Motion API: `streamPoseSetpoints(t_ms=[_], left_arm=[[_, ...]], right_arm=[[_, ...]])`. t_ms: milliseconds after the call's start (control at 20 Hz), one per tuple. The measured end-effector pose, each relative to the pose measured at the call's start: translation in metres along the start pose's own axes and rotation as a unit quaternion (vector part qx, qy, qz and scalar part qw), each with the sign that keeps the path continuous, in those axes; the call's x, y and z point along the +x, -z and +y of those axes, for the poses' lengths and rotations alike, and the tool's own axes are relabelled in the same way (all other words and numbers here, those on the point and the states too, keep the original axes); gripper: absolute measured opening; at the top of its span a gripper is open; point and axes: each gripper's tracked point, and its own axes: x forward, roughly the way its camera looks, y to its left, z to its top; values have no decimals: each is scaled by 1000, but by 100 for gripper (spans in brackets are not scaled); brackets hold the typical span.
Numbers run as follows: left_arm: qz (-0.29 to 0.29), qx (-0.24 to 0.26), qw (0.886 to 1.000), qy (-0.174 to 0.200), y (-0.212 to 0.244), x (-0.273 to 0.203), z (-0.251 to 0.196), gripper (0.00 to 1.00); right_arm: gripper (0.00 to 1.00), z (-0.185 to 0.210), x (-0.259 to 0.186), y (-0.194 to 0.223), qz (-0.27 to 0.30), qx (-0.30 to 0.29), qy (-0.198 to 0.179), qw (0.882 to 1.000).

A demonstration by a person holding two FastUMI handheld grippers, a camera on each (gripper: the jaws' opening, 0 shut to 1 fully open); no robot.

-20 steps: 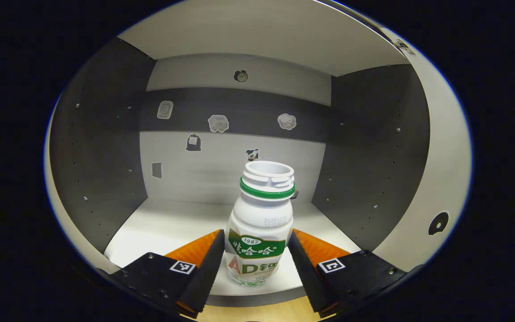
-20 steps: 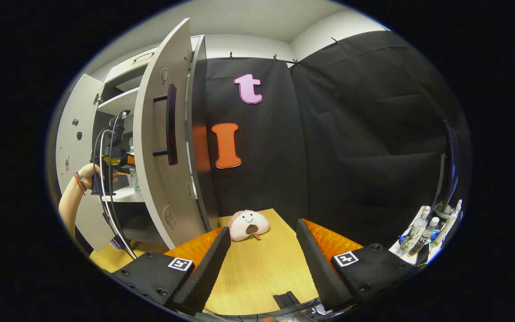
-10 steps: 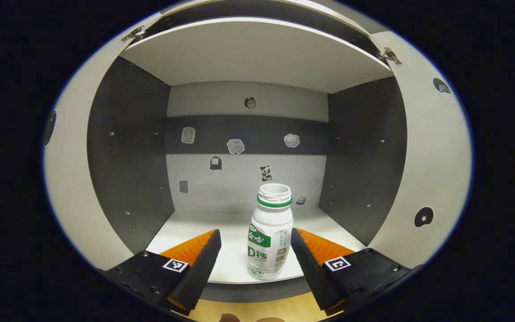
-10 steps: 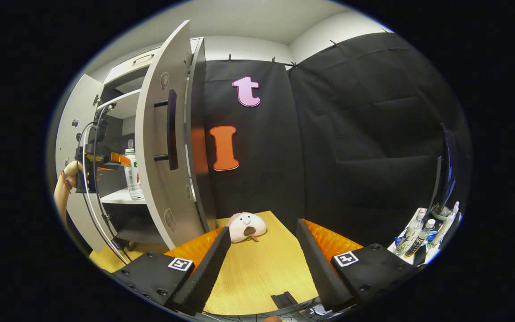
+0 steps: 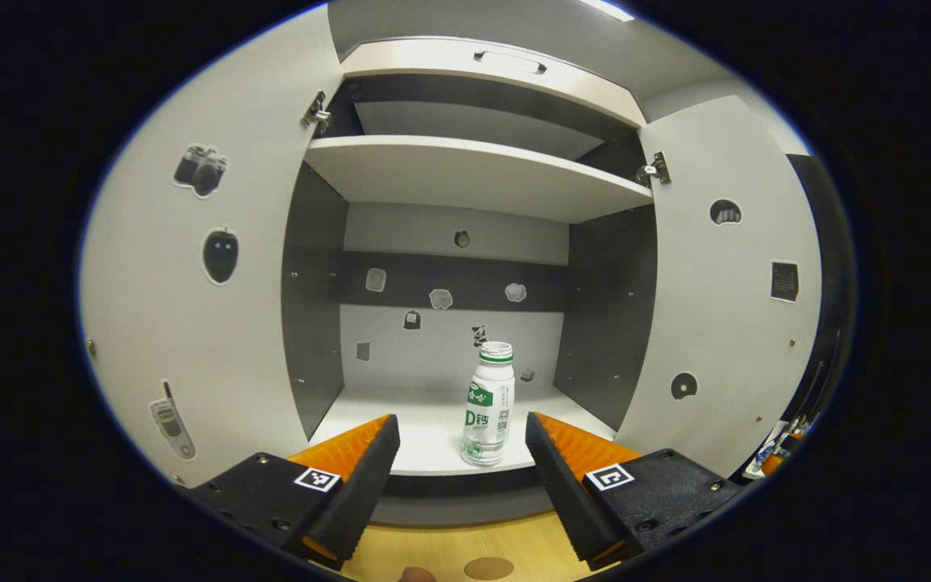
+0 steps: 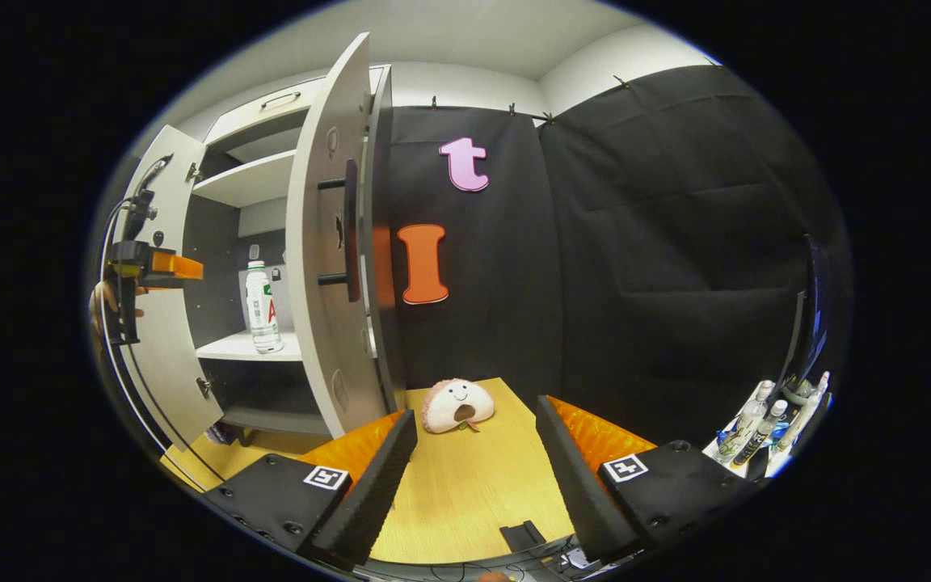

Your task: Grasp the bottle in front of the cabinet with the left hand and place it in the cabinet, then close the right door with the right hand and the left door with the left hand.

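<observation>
Bottle upright near shelf front edge; left gripper open, clear.

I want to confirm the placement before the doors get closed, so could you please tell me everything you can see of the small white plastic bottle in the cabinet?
The small white plastic bottle has a green neck ring, an open capless mouth and a green-printed label. It stands upright on the cabinet's pale lower shelf, near the front edge, right of centre. Nothing grips it: the open left gripper is apart from it.

plush toy on table | bottles far right
</observation>
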Motion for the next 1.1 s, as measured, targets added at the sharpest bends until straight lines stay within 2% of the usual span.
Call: streamPoseSetpoints(t_ms=[100, 200, 250, 350, 450, 650, 1100], left_arm=[[-18, 8, 1000, -7, -5, -32, 11, 93], [-32, 2, 999, -13, -5, -63, 22, 95], [-37, -4, 999, -9, -3, -77, 25, 93], [-45, -23, 999, -1, 2, -106, 30, 95], [-60, -21, 998, -2, 2, -137, 40, 95], [-77, -8, 997, -27, 10, -191, 78, 95], [-89, 20, 991, -96, 36, -260, 159, 93]], right_arm=[[98, 6, 0, 0, -1, -5, -3, 1000], [98, 13, 1, -2, -6, -8, -7, 1000], [98, 17, 3, -3, -9, -9, -9, 1000], [98, 24, 6, -5, -13, -11, -15, 1000], [98, 28, 12, -8, -17, -18, -16, 1000], [98, 36, 30, -12, -33, -46, -13, 998], [98, 64, 64, 6, -11, -36, -30, 999]])
